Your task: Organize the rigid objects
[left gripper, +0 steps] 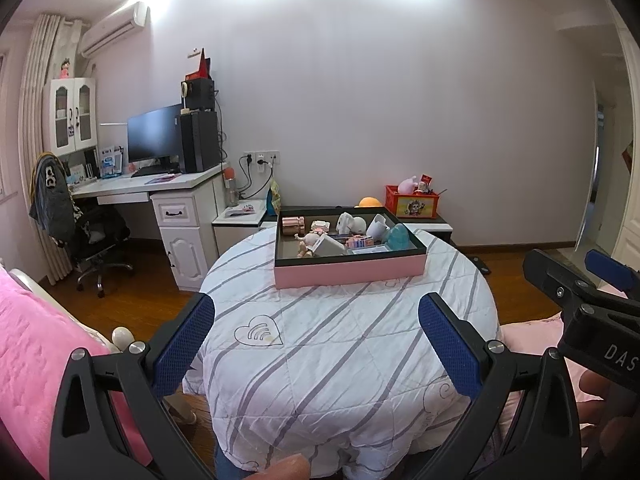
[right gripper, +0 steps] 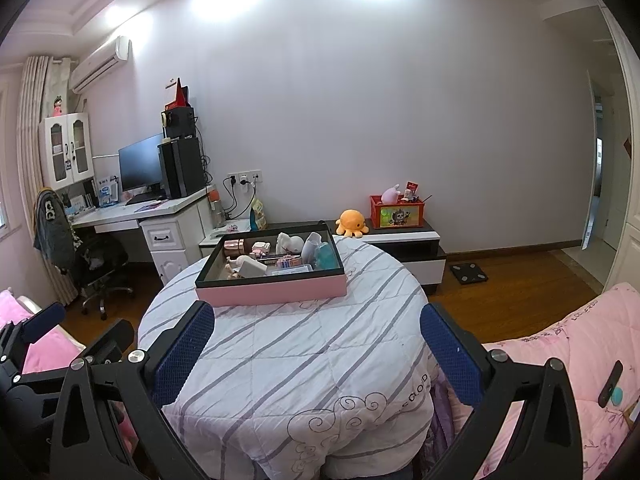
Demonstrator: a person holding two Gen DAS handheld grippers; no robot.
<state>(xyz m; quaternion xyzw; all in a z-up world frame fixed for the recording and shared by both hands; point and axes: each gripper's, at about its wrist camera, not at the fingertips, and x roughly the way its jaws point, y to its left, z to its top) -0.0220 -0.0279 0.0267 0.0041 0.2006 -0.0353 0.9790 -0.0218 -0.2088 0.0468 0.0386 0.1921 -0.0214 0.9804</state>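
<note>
A pink box with a dark rim [left gripper: 350,270] [right gripper: 272,292] sits at the far side of a round table under a white striped quilt [left gripper: 340,340] [right gripper: 288,360]. Inside lie several small objects: a rose-gold tin [left gripper: 293,225], a white elephant figure [left gripper: 349,224] [right gripper: 289,243], a white cup [left gripper: 377,226] [right gripper: 311,245], a teal piece [left gripper: 399,237] [right gripper: 327,255], a small doll [left gripper: 307,245]. My left gripper [left gripper: 316,344] is open and empty, well short of the box. My right gripper [right gripper: 318,354] is open and empty too; it also shows in the left wrist view [left gripper: 580,292].
A pink bed cover [left gripper: 36,352] lies at the left, a pale pink one [right gripper: 568,360] at the right. A desk with monitor [left gripper: 154,134] and an office chair [left gripper: 92,236] stand at the far left. A low cabinet [right gripper: 404,240] carries an orange plush [right gripper: 351,223] and a red crate [right gripper: 397,211].
</note>
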